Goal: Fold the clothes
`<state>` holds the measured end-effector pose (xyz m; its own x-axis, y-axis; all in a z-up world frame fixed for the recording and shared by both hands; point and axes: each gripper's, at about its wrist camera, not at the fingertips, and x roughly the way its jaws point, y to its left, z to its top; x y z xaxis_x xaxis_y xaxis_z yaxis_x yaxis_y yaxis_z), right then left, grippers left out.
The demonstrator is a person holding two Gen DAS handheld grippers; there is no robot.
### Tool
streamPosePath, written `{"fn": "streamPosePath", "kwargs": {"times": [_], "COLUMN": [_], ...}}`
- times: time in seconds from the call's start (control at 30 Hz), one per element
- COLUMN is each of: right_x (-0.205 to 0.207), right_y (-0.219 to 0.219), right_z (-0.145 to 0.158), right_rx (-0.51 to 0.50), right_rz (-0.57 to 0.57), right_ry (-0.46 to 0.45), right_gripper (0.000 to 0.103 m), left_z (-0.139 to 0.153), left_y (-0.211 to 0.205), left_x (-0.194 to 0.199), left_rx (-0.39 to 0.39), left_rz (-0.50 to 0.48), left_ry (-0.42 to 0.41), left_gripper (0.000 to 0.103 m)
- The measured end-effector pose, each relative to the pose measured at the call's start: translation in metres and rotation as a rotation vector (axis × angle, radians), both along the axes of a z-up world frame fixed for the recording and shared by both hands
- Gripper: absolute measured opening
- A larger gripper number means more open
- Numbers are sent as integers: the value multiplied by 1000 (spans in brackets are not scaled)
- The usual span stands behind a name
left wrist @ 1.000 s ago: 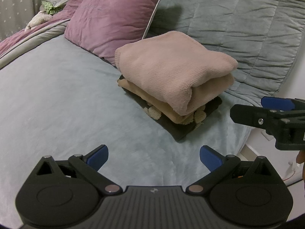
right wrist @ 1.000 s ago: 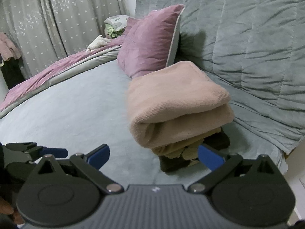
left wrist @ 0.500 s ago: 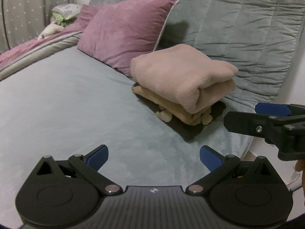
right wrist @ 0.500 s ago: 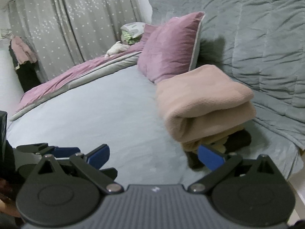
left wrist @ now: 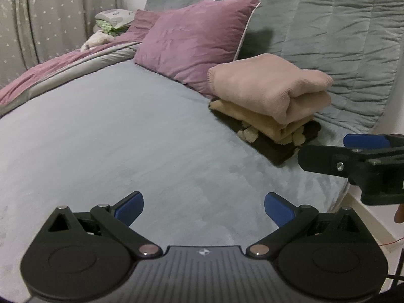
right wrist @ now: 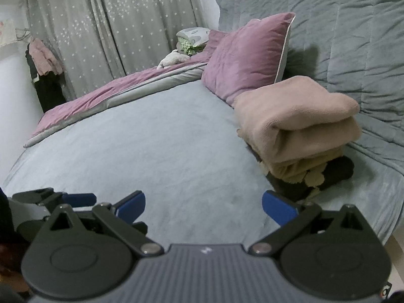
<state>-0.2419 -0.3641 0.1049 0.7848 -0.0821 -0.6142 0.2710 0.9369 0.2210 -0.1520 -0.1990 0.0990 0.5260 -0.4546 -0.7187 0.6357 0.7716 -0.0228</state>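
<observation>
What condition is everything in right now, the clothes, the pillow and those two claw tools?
Pink sweater: folded, top of pile.
Tan garment: folded, in the middle.
Black garment: folded, at the bottom.
Purple pillow: propped, leaning back.
Left gripper: open, empty.
Right gripper: open, empty.

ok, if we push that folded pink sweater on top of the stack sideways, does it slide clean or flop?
Probably flops: the pink sweater is thick, soft knit with a rounded fold, so it would likely deform before sliding. Fuzzy fabric on the tan garment beneath suggests high friction, so that layer may drag along. The stack is short and wide, so tipping seems unlikely.
</observation>
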Motion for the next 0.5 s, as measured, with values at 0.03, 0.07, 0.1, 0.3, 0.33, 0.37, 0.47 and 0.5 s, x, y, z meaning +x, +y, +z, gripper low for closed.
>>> {"fn": "streamPosePath", "kwargs": {"times": [0.03, 0.07, 0.1, 0.3, 0.33, 0.37, 0.47, 0.5], "right_x": [-1, -1, -1, 1, 2, 2, 5, 6], "right_y": [3, 5, 8, 20, 21, 23, 27, 28], "right_z": [-1, -2, -3, -6, -6, -6, -7, -7], "right_rx": [-1, -2, -2, 2, 2, 1, 1, 2], "right_rz": [3, 7, 10, 25, 27, 30, 37, 39], "right_ry": [0, -1, -1, 4, 5, 5, 10, 12], "right_gripper": [103, 103, 103, 103, 103, 103, 103, 103], "left_z": [0, -1, -1, -7, -8, -8, -8, -9], "left_y": [3, 6, 8, 22, 24, 25, 30, 31], "left_x": [-1, -1, -1, 1, 1, 1, 1, 1], "left_rx": [3, 2, 1, 6, 6, 6, 3, 1], "left_rz": [7, 12, 17, 43, 47, 49, 55, 56], "left_ry": [-4, -5, -3, 13, 14, 15, 18, 19], "left_gripper": [103, 103, 103, 103, 103, 103, 103, 103]}}
